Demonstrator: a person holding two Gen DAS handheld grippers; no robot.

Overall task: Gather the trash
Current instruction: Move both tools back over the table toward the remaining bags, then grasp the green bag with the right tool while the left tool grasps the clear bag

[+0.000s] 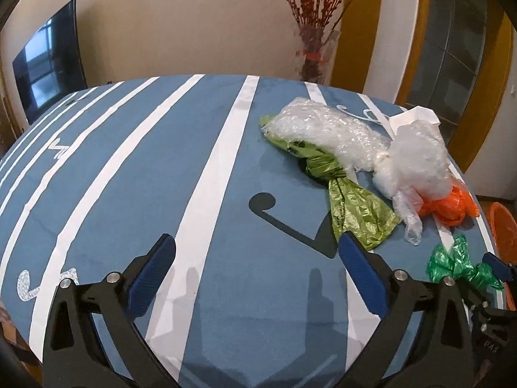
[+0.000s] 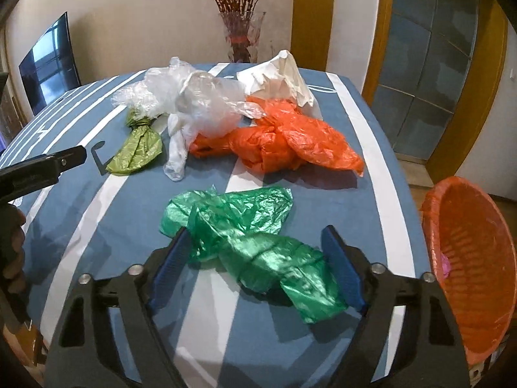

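Observation:
A crumpled dark green plastic bag (image 2: 245, 242) lies on the blue striped tablecloth (image 2: 80, 194), between the open fingers of my right gripper (image 2: 255, 262). It also shows in the left wrist view (image 1: 458, 265). Behind it lie an orange bag (image 2: 284, 142), clear plastic (image 2: 200, 103), an olive green bag (image 2: 135, 148) and white paper (image 2: 281, 77). My left gripper (image 1: 258, 268) is open and empty over bare cloth, left of the olive bag (image 1: 358, 213). An orange bin (image 2: 475, 265) stands at the table's right edge.
A glass vase with red branches (image 2: 240, 32) stands behind the table's far edge. A dark TV screen (image 2: 48, 64) is at the left wall. A yellow-framed glass door (image 2: 433, 64) is at the right. The left gripper shows at the left (image 2: 61, 161).

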